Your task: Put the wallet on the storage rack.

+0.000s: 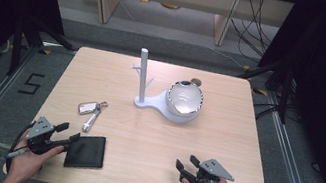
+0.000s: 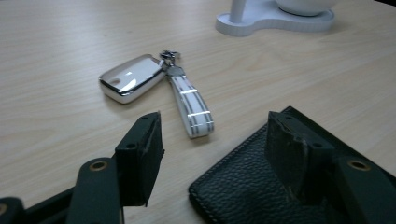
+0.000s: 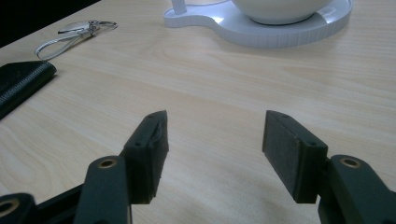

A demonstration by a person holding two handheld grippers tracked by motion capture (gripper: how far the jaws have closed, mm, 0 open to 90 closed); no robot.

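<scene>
The left claw rests with jaws wide and empty at the near left of the surface, its right jaw just over the edge of a black wallet. A key fob with its strap lies just beyond, strap running lengthwise toward the claw. The right claw, also wide and empty, sits well apart at the near right.

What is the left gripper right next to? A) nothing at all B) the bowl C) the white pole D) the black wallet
D: in the high view the left gripper sits at the edge of the black wallet, and in its own view one of its open jaws stands over the wallet's corner, with the keys farther off.
</scene>
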